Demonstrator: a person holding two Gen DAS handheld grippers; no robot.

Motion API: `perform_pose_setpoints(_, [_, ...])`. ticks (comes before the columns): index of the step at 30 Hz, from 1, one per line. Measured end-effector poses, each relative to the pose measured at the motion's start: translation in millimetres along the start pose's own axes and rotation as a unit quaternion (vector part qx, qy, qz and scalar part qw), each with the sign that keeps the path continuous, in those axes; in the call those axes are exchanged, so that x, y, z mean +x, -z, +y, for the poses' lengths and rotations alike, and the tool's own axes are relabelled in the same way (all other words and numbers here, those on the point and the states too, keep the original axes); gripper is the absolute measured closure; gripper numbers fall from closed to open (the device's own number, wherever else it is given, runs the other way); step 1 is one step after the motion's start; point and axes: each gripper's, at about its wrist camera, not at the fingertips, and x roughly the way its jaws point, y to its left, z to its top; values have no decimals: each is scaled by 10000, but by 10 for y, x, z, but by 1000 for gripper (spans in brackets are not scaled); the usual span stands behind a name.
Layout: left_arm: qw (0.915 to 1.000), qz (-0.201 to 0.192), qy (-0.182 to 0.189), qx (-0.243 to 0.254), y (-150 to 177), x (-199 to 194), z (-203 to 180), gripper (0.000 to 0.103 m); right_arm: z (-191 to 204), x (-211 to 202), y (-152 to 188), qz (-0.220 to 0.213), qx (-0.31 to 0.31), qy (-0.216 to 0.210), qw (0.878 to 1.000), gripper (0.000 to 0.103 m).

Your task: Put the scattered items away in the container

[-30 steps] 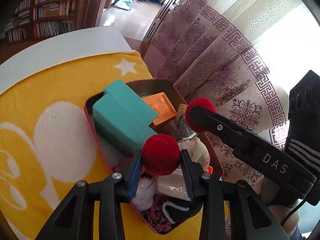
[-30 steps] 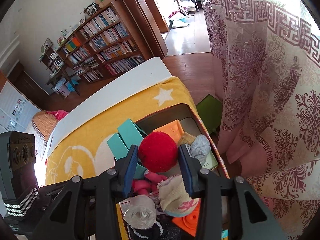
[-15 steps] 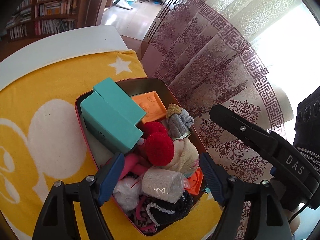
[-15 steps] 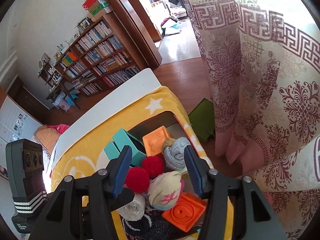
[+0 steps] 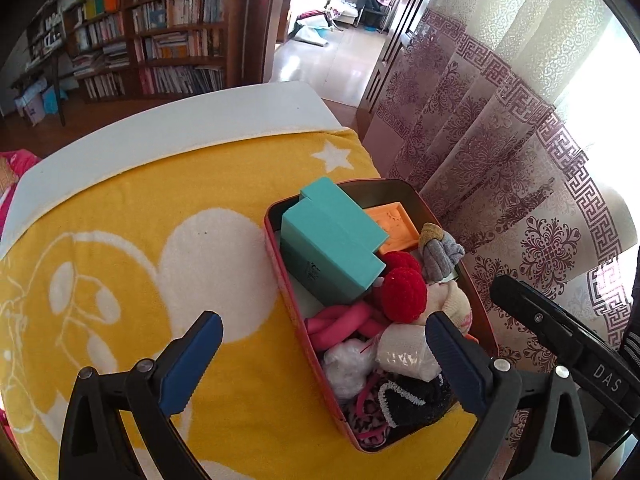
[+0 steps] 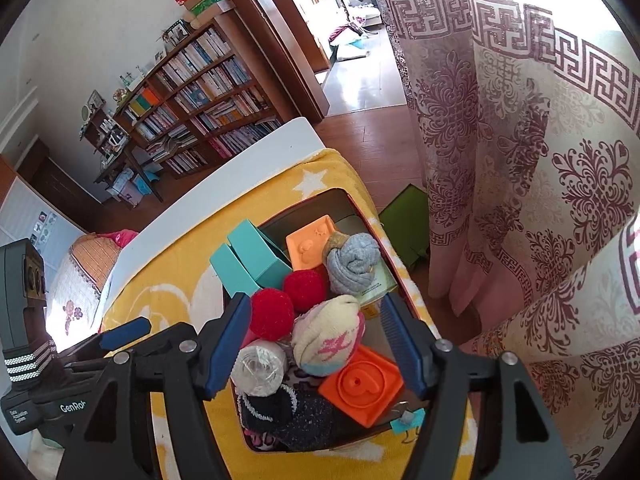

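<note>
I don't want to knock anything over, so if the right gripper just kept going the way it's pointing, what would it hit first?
Most likely the cream sock ball, which sits between the opening jaws of the right gripper atop the full tin. Depth is hard to judge.

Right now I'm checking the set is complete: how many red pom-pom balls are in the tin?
2. One red ball lies mid-pile beside the rolled cream sock; the other red ball sits just behind it, against the teal box. More could be buried underneath.
</note>
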Motion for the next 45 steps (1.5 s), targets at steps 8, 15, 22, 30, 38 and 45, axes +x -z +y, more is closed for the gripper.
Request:
perform_pose_setpoints(8, [9945,-443,-874,-369,78,-388,164,1,53,6,172,170,-255,11,9995,31])
perform_pose_setpoints(15, [9923,-780,-813,-518,165,-701,132,1,145,10,220,185,-320,-140,9992,30])
perform_pose_setpoints(22, [9925,-703,-724,-687,265,-870,94,1,244,-74,280,89,-473,-107,9988,28])
perform_pose_setpoints(30, [9940,-815,-711,-150,384,-1129,-36,1,265,-351,503,-57,-423,278,9987,26])
perform_pose_setpoints(38, [9960,-875,-154,-26,592,-1413,-118,1,307,-709,804,-192,-430,589,9972,26])
perform_pose_setpoints(45, [9980,-554,3,290,718,-1374,-342,1,266,-1059,1039,-397,-484,890,9941,24])
